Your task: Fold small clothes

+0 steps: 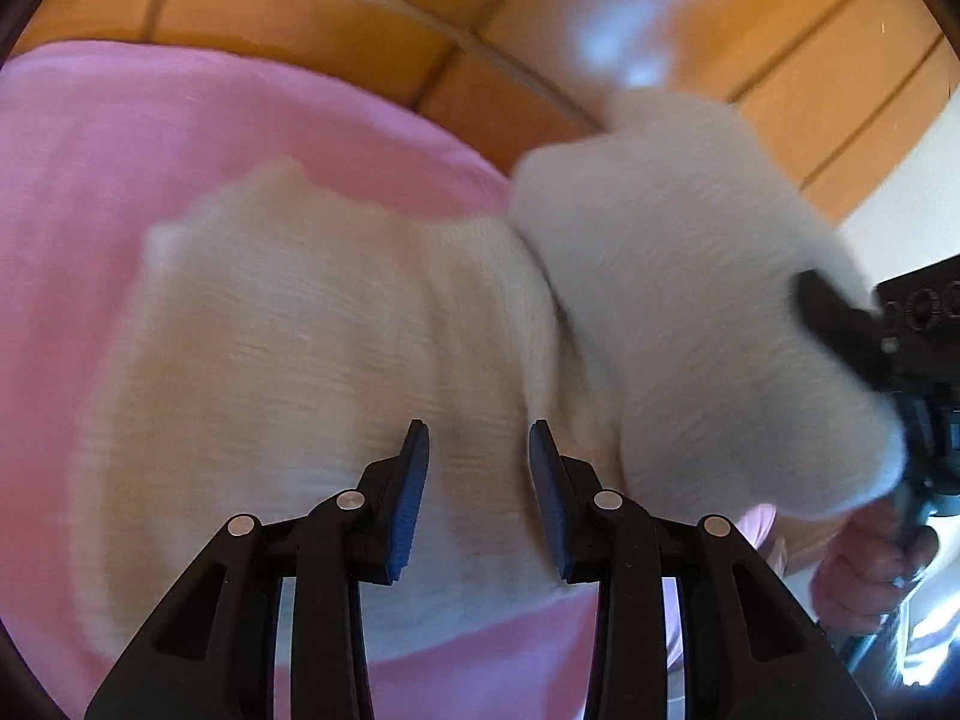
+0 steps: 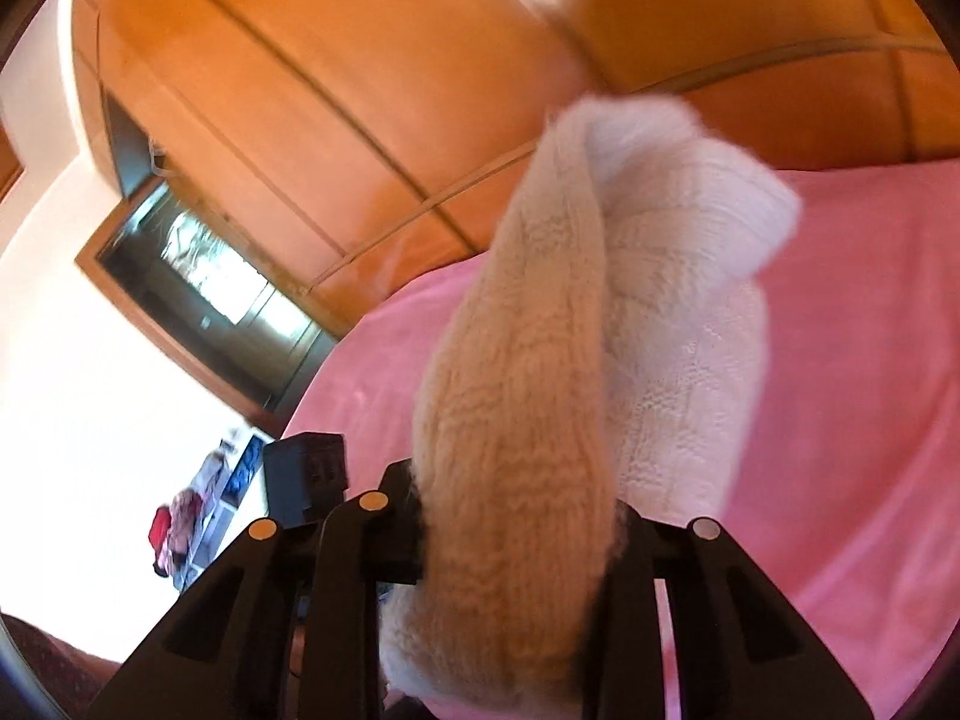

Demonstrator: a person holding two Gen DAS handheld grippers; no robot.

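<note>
A cream knit garment (image 1: 312,330) lies spread on a pink bed sheet (image 1: 120,150). My left gripper (image 1: 479,432) hovers over its middle, blue pads apart, with nothing pinched between them. At the right, my right gripper (image 1: 834,324) holds one side of the garment lifted and folded toward the middle, and a hand (image 1: 858,576) grips its handle. In the right wrist view the knit garment (image 2: 528,360) is bunched between the jaws of my right gripper (image 2: 516,516) and hangs in a thick roll above the sheet (image 2: 840,360). The garment hides the right fingertips.
A wooden headboard (image 1: 300,18) borders the far side of the bed. Wooden wardrobe panels (image 2: 360,90) and a framed dark opening (image 2: 198,294) stand to the left. A black housing (image 2: 306,477) shows beside my right fingers. The picture is motion-blurred.
</note>
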